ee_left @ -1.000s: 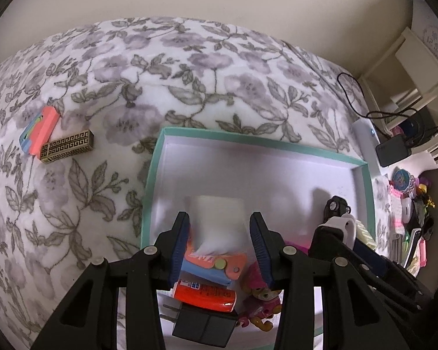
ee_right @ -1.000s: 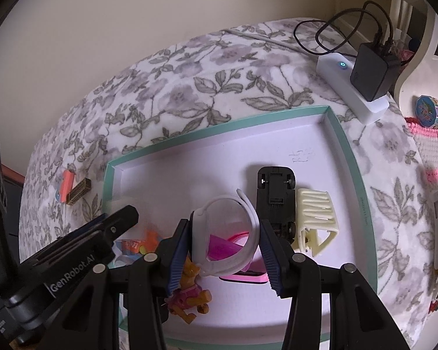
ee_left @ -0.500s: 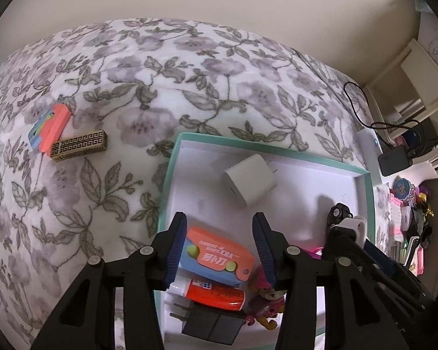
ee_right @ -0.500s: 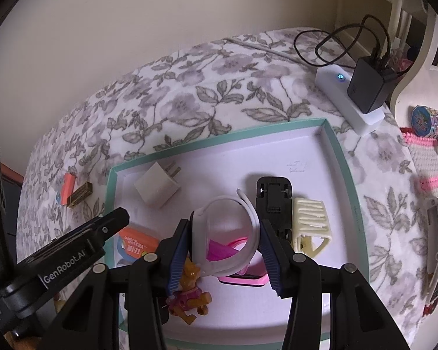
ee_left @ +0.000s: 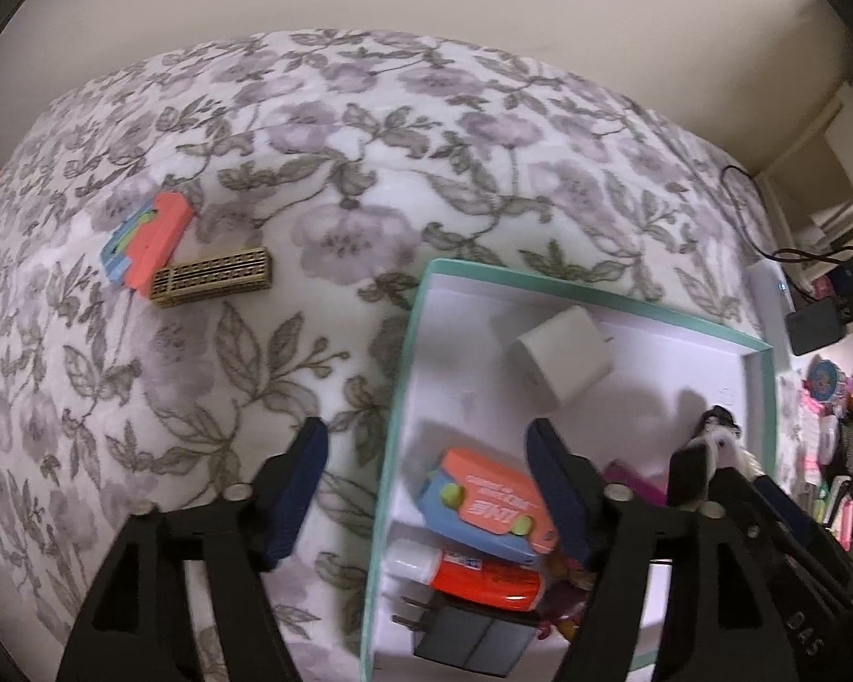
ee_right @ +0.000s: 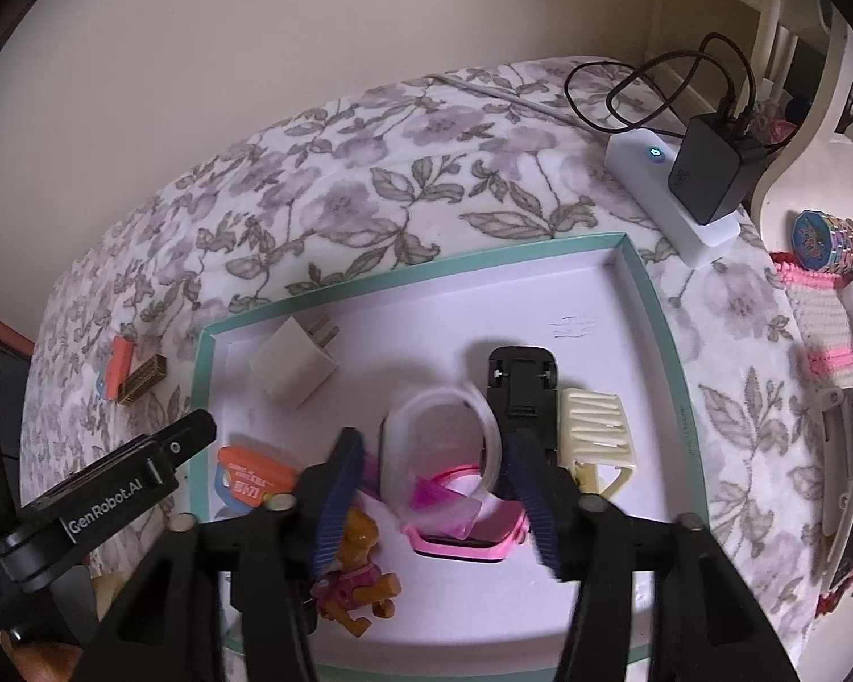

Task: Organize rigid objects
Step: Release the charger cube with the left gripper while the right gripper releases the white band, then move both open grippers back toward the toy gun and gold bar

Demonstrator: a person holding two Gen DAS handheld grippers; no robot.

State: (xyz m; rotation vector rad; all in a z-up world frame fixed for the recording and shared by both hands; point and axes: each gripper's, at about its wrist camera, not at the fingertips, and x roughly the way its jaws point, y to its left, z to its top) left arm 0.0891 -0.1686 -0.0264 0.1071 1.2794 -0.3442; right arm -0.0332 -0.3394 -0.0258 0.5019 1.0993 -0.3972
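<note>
Bed: one floral bedspread (ee_left: 210, 341) carries everything.
Tray: one shallow white tray with a teal rim (ee_right: 657, 307) lies on the bedspread.
In the tray: two plug adapters, one white (ee_right: 295, 361) near the far left corner, one black (ee_left: 472, 633) at the near edge; one black clip (ee_right: 520, 378); one cream hair claw (ee_right: 594, 432); one white band (ee_right: 438, 443) resting on one pink watch (ee_right: 466, 540); one orange-and-blue case (ee_left: 492, 503); one red tube (ee_left: 472, 571); one toy figure (ee_right: 355, 574).
Outside the tray: one coral-and-blue case (ee_left: 145, 238) touching one gold patterned box (ee_left: 213, 278), both left of the tray.
Left gripper (ee_left: 432, 489): tilted steeply down, straddling the tray's left rim; jaws opening, gripping nothing, orange-and-blue case below them.
Right gripper (ee_right: 435, 489): tilted steeply down over the tray; jaws opening, white band between them, pads apparently off it.
</note>
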